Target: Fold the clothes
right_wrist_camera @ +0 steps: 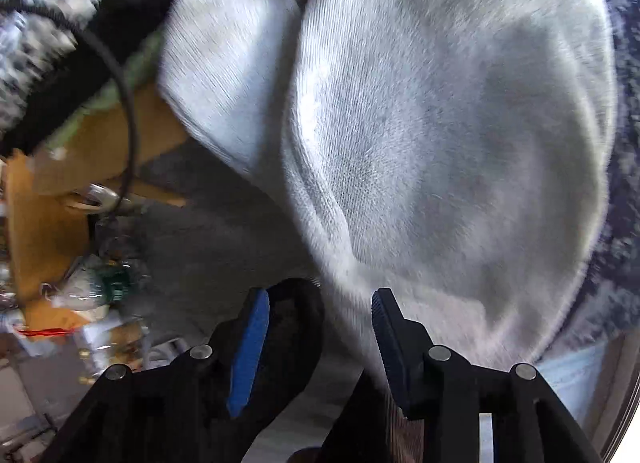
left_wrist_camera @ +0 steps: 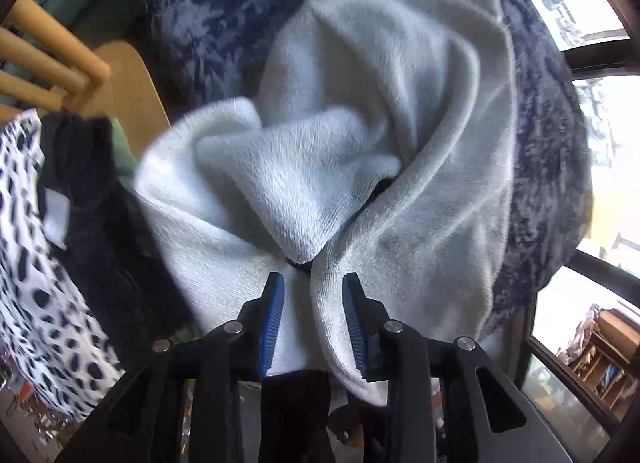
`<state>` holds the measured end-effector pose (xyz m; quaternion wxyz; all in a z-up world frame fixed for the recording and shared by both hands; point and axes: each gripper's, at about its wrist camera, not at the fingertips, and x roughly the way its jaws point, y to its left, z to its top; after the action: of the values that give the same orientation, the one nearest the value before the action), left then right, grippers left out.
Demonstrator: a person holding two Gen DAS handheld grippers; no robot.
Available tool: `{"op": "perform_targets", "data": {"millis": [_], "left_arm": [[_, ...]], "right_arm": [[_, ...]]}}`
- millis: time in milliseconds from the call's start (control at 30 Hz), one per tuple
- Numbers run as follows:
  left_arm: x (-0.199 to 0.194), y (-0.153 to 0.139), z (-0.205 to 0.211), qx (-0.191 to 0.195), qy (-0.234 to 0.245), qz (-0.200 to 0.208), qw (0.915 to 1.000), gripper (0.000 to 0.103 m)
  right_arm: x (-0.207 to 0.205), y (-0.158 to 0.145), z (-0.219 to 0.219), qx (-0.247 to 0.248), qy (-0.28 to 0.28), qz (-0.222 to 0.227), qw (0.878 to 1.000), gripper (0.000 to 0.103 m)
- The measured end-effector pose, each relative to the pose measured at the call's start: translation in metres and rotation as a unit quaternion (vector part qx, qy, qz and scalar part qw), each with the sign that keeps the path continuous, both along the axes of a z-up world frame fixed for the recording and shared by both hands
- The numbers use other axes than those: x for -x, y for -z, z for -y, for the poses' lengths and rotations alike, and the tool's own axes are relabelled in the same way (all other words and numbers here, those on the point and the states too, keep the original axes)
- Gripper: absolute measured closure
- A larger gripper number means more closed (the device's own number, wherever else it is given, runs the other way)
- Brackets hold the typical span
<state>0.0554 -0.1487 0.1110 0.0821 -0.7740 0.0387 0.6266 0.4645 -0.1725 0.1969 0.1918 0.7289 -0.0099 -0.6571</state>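
Observation:
A white fleece garment (left_wrist_camera: 360, 111) hangs crumpled and fills most of the left wrist view, its folds running down to a pinch point. My left gripper (left_wrist_camera: 314, 283) is shut on a thick bunch of that fleece, which passes between the blue pads (left_wrist_camera: 274, 315). In the right wrist view the same white garment (right_wrist_camera: 440, 135) drapes in front, blurred. My right gripper (right_wrist_camera: 318, 303) stands wide open, with the garment's lower edge lying loosely in the gap. A black piece of fabric (right_wrist_camera: 296, 327) sits against the inner side of its left finger.
Behind the garment lies a blue-and-white mottled blanket (left_wrist_camera: 208, 7). At left are a wooden chair (left_wrist_camera: 60, 67), a black garment (left_wrist_camera: 104, 215) and a black-spotted white cloth (left_wrist_camera: 28, 271). Windows (left_wrist_camera: 608, 167) line the right. A black cable (right_wrist_camera: 128, 111) and clutter (right_wrist_camera: 92, 283) sit on the left.

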Motion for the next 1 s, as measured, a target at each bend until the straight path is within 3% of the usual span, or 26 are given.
{"op": "perform_targets", "data": {"millis": [200,267,433,467,633,833,900,967,1000], "left_arm": [[0.080,-0.025,-0.018,-0.039,0.057,-0.048,0.9964,0.055],[0.117,-0.020,-0.014,-0.059,0.091,-0.051,0.9928,0.048],[0.166,0.019,-0.037,-0.003,0.160,-0.040,0.9862,0.047],[0.172,0.025,-0.041,0.008,0.170,-0.043,0.9845,0.047],[0.189,0.046,-0.058,-0.014,0.177,-0.019,0.9839,0.047],[0.194,0.066,-0.066,-0.009,0.189,0.001,0.9819,0.048],[0.197,0.067,-0.062,-0.018,0.183,0.004,0.9829,0.052],[0.198,0.065,-0.060,-0.021,0.191,0.003,0.9813,0.085],[0.197,0.062,-0.059,-0.022,0.201,-0.004,0.9793,0.089]], "right_arm": [[0.038,-0.045,-0.054,-0.014,0.062,-0.016,0.998,0.050],[0.055,-0.032,-0.065,-0.006,0.067,-0.014,0.998,0.048],[0.097,0.002,-0.092,0.012,0.080,-0.009,0.997,0.048],[0.105,0.009,-0.097,0.016,0.083,-0.008,0.996,0.048],[0.138,0.026,-0.114,0.030,0.097,-0.005,0.995,0.048],[0.181,0.013,-0.123,0.077,0.116,-0.030,0.990,0.048],[0.204,0.010,-0.127,0.104,0.123,-0.032,0.986,0.048],[0.233,0.011,-0.134,0.135,0.147,-0.028,0.979,0.048],[0.248,0.013,-0.139,0.155,0.167,-0.017,0.974,0.047]]}}
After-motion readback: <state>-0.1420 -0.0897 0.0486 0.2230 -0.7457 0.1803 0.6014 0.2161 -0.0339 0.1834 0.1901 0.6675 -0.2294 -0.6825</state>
